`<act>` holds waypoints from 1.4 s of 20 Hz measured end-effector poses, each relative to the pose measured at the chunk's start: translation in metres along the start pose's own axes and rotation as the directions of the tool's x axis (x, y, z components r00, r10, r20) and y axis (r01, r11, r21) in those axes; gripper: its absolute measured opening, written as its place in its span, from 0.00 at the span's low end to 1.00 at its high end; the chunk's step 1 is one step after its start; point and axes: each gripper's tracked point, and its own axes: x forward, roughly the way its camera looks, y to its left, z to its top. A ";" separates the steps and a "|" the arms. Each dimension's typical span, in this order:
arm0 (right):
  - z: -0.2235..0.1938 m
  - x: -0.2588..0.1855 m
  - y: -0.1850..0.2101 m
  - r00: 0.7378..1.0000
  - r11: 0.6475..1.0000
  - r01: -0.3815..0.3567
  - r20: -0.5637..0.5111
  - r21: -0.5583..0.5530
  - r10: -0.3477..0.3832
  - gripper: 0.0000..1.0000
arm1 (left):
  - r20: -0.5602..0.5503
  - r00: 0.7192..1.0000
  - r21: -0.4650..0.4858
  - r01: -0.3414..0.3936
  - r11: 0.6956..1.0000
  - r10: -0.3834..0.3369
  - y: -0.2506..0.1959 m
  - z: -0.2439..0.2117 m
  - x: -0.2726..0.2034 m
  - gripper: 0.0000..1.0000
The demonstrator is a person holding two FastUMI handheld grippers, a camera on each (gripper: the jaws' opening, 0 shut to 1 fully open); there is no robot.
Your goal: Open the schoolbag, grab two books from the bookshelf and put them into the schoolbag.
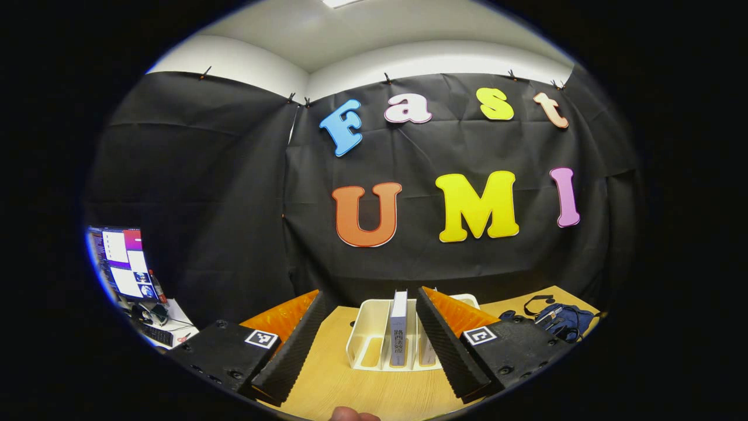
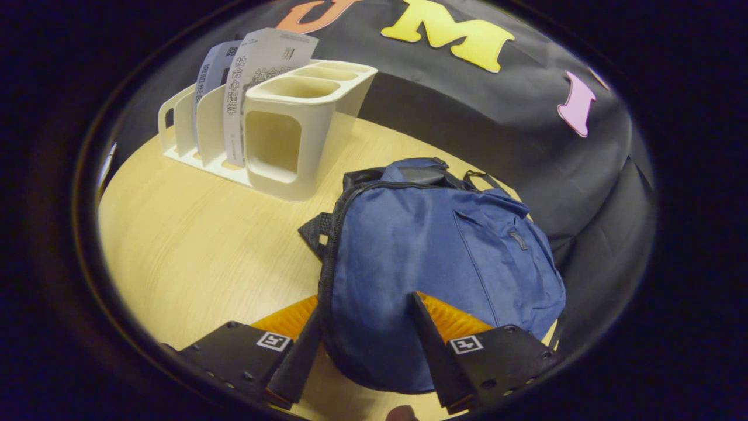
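Schoolbag (image 2: 438, 257) near table edge (image 2: 526, 199)

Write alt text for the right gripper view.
A closed dark blue fabric schoolbag lies on a pale wooden table, the right gripper's open black fingers straddling its near end. Behind stands a cream plastic bookshelf holding two upright books.

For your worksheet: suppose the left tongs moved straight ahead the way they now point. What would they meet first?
Most likely the grey book standing upright in the white bookshelf, which sits centred between the open fingers of the left tongs. The wooden table before it looks free, though depth is hard to judge.
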 end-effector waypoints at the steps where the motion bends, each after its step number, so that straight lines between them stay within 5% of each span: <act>1: 0.001 0.000 0.000 1.000 1.000 -0.002 0.002 0.004 0.002 0.78 | -0.003 1.000 -0.005 -0.001 1.000 0.000 0.001 -0.001 0.001 0.99; 4: 0.009 -0.004 0.001 1.000 1.000 -0.008 0.030 -0.001 0.008 0.57 | -0.010 1.000 -0.010 -0.004 1.000 0.004 0.002 -0.003 0.002 0.99; 7: 0.011 -0.007 0.004 0.999 0.999 -0.035 0.029 -0.003 0.035 0.11 | -0.018 1.000 -0.018 -0.003 1.000 0.003 -0.001 -0.004 0.003 0.99; 10: 0.012 -0.013 0.001 0.997 0.997 -0.076 0.005 0.027 0.076 0.01 | -0.026 1.000 -0.019 -0.003 1.000 0.002 -0.002 -0.007 0.006 0.99; 17: 0.050 -0.060 -0.032 0.986 0.977 -0.159 0.072 0.139 0.150 0.00 | -0.077 0.997 -0.023 0.008 1.000 -0.010 -0.013 -0.023 0.016 0.99; 28: 0.101 -0.121 -0.181 0.976 0.979 -0.089 0.212 0.183 0.050 0.00 | -0.147 0.981 -0.095 0.114 0.989 -0.127 -0.071 -0.023 0.081 0.99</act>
